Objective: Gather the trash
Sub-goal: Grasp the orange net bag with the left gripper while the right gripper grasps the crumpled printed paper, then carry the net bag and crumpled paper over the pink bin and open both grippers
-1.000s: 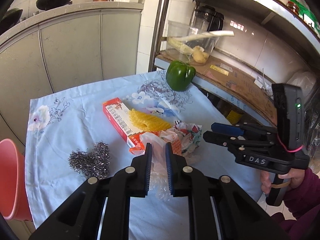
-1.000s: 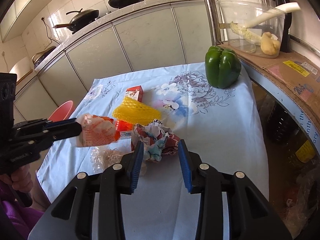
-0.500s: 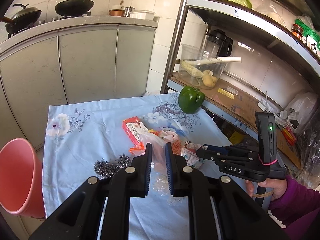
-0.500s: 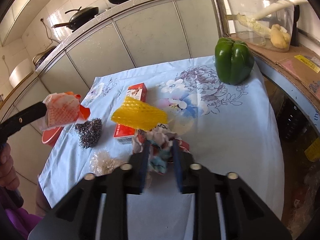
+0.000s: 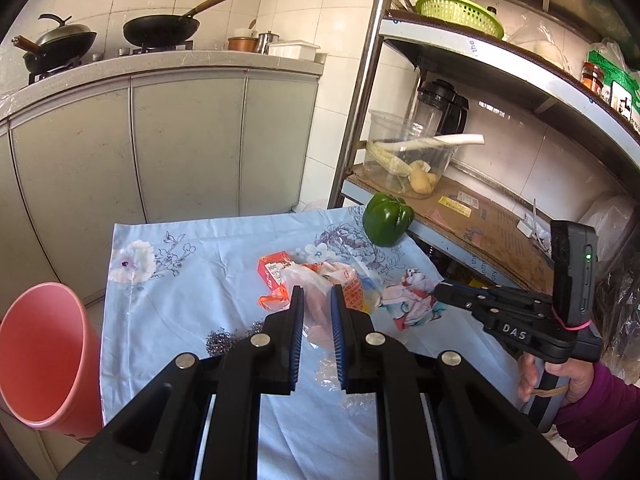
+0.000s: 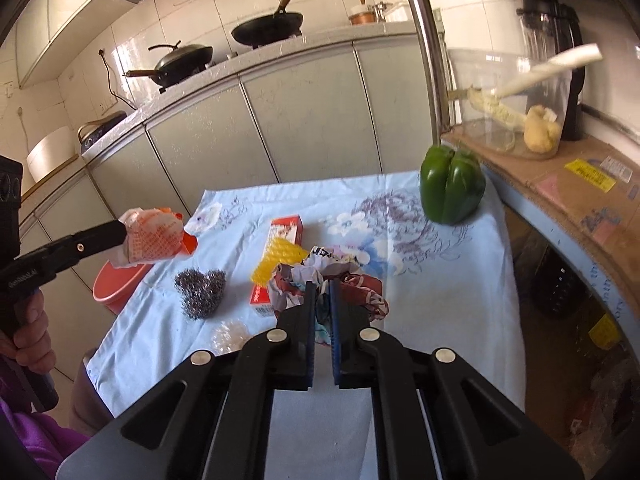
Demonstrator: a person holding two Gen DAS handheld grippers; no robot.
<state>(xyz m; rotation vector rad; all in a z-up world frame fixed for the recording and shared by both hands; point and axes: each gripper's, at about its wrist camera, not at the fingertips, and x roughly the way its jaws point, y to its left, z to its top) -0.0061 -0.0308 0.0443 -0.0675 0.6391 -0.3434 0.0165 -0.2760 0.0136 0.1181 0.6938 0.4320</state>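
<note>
Both grippers are loaded here. The left gripper has its fingers clamped on an orange-and-white wrapper, held up in the air above the pink bin. The right gripper has its fingers squeezed tight on a crumpled printed paper wad, just beside the yellow foam net on the desk. A steel scourer sits between that net and the bin, and a green pepper is at the desk's far corner

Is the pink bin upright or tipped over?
Upright: the pink bin stands beside the table, its open mouth facing up.
</note>
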